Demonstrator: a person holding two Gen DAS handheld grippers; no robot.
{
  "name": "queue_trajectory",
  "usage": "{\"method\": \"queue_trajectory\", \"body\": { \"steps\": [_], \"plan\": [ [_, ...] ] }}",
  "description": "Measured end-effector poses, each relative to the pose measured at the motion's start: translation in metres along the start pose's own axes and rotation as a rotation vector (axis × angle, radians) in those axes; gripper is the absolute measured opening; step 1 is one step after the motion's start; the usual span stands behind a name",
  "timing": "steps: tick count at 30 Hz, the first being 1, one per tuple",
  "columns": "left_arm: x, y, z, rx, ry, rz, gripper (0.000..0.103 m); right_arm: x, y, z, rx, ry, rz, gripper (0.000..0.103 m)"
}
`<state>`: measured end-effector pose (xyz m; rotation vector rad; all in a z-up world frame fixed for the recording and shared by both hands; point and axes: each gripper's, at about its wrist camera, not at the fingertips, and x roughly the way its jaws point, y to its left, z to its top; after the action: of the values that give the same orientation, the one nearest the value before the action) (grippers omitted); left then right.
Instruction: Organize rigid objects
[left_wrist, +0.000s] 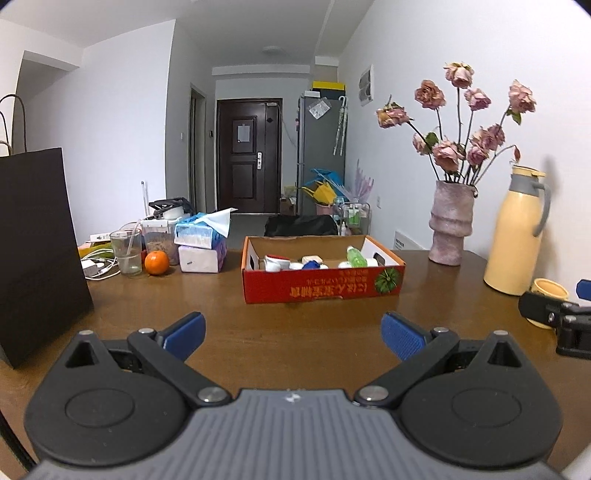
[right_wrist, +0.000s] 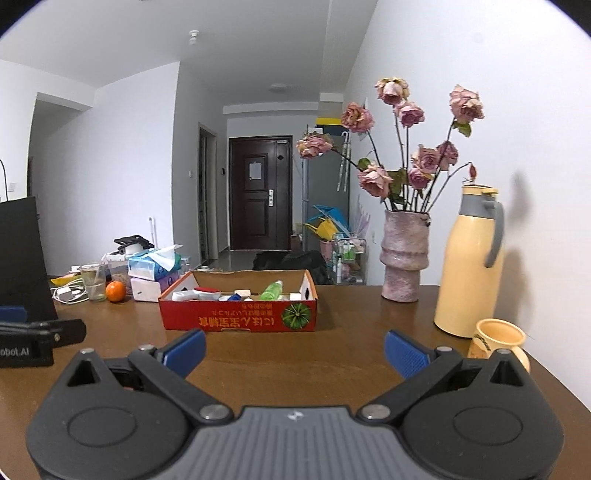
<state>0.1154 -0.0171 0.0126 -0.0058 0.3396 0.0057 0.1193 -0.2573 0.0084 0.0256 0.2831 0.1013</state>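
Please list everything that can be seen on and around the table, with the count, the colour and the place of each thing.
cardboard box: 1, red outside, table middle, holds small items
green bottle: 1, green, inside the box, right part
orange: 1, orange, left of the box
plastic cup: 1, clear, left of the orange
tissue packs: stacked, count unclear, blue and white, right of the orange
paper bag: 1, black, far left
vase: 1, pink, holds dried roses, right of the box
thermos jug: 1, pale yellow, right of the vase
mug: 1, pale yellow, before the jug
table: 1, brown wood
left claw: open, empty
right claw: open, empty
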Motion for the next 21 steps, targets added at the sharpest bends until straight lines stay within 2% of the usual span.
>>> {"method": "queue_trajectory", "body": {
  "steps": [9, 21],
  "plan": [
    [-0.018, 0.002, -0.004, 0.000, -0.012, -0.008, 0.103, -0.016, 0.007, -0.003, -0.010, -0.005, -0.015, 0.103],
    [-0.019, 0.003, -0.004, -0.004, -0.014, -0.008, 0.103, -0.018, 0.010, -0.003, -0.014, -0.004, -0.017, 0.103]
  ]
}}
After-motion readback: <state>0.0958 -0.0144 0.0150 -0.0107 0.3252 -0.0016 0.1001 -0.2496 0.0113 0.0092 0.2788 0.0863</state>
